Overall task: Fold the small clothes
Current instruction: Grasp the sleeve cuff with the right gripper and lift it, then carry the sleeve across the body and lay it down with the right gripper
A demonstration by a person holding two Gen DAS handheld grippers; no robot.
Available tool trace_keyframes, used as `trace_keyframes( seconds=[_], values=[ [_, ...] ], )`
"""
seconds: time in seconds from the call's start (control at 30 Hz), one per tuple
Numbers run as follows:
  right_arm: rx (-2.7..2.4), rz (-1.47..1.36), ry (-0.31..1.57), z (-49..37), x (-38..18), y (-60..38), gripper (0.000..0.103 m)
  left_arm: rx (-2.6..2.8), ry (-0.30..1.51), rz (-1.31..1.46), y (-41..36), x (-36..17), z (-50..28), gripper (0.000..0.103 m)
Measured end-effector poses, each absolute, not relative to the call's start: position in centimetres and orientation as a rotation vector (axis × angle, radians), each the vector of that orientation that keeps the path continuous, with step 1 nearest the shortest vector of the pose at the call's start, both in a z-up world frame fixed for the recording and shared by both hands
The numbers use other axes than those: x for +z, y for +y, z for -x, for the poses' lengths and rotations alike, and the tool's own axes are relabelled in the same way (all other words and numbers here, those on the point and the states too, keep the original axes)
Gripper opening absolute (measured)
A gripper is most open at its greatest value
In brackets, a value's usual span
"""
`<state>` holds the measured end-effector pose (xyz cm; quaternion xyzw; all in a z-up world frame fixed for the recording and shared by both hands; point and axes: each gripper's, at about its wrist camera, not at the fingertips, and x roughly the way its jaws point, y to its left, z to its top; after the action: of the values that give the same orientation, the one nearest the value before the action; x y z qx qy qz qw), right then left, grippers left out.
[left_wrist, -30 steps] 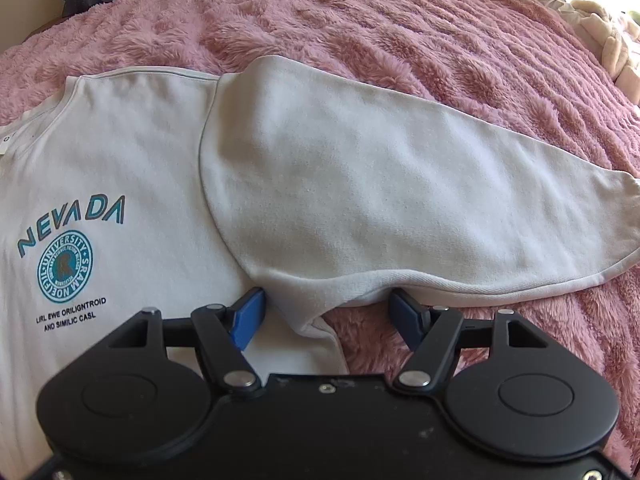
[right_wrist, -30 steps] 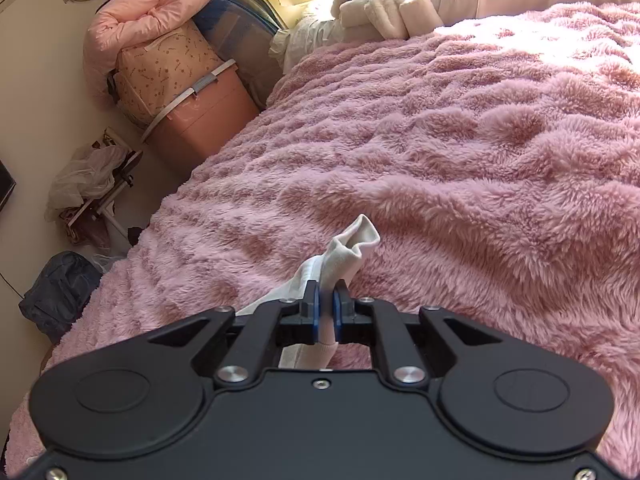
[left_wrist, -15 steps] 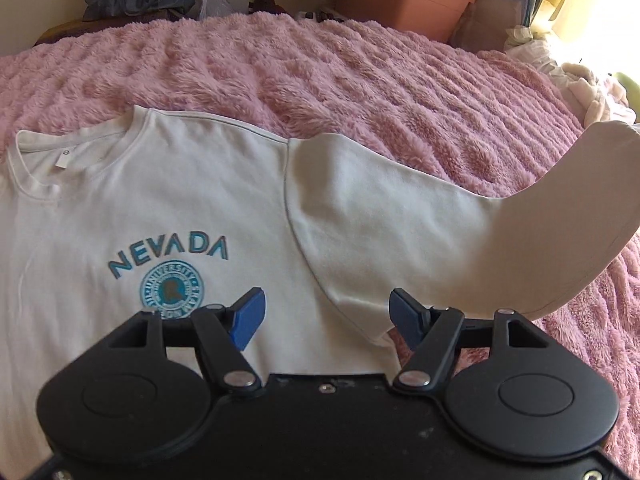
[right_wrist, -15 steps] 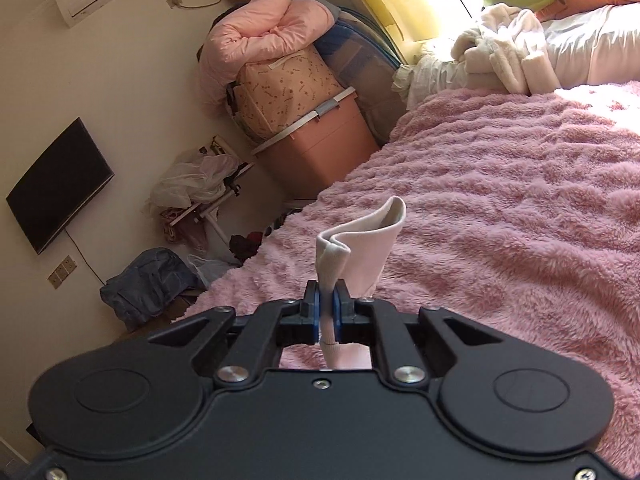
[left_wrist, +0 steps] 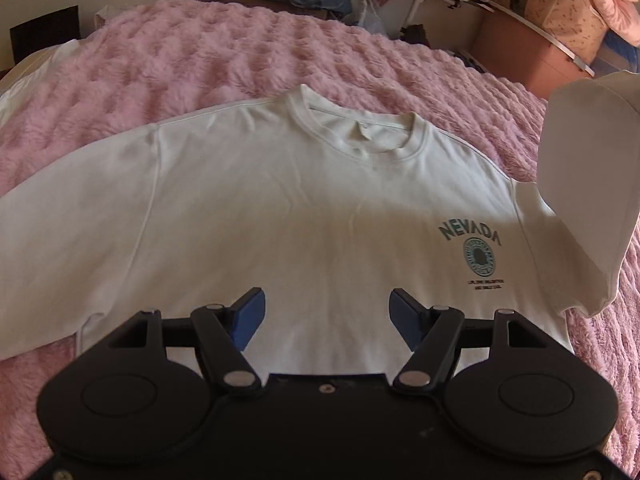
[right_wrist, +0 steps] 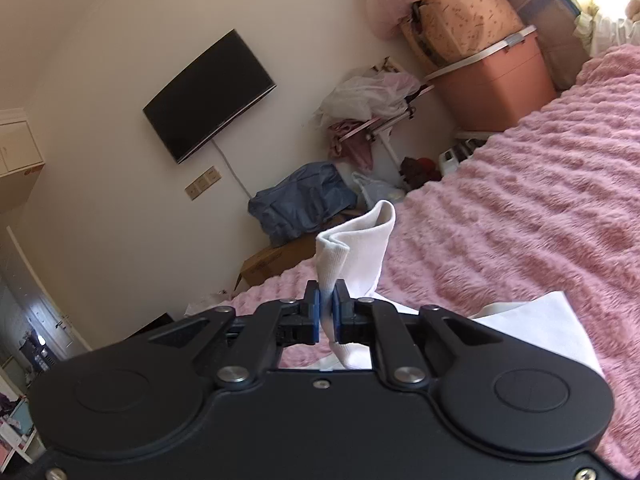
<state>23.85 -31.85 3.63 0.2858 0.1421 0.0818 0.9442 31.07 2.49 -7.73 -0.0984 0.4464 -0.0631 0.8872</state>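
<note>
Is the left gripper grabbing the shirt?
No, the left gripper has its jaws wide apart above the white shirt, pinching nothing.

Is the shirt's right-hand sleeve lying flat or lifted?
Lifted: the sleeve stands up off the blanket, its cuff pinched in the right claw.

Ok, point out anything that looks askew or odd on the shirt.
The white T-shirt lies flat on the pink blanket except its sleeve, raised off the bed at the right. The right gripper pinches that sleeve's cuff. Nothing looks damaged.

I count one white T-shirt (left_wrist: 288, 216), one pink blanket (left_wrist: 224, 56) on one bed, two hand-held grippers, one wall TV (right_wrist: 210, 94), one orange storage bin (right_wrist: 494, 84).
</note>
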Motion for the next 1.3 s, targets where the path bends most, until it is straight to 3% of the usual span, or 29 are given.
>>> trace_keyframes(
  seconds=[0.3,0.77,0.93,1.07,1.1,1.3],
  values=[
    [0.384,-0.558,0.453,-27.5,-1.3,-18.0,0.008,0.06,0.936,0.266,12.9,-9.4,-27.8,0.072],
    [0.466,-0.408,0.668,-29.0,-11.5,-6.2,0.008,0.141,0.895,0.411,18.8,-10.3,-27.5,0.072],
    [0.476,-0.393,0.732,-29.1,-14.2,-5.5,0.016,0.097,0.881,0.409,17.5,-10.5,-29.9,0.072],
    [0.55,-0.44,0.741,-27.4,-13.1,-7.2,0.043,0.048,0.857,0.39,16.0,-10.8,-32.6,0.072],
    [0.557,-0.444,0.745,-26.9,-12.6,-7.8,0.046,0.036,0.857,0.372,15.5,-11.0,-33.3,0.072],
    [0.38,-0.181,0.583,-22.0,-9.1,-15.2,0.044,0.056,0.873,0.302,13.9,-12.6,-35.7,0.072]
  ],
)
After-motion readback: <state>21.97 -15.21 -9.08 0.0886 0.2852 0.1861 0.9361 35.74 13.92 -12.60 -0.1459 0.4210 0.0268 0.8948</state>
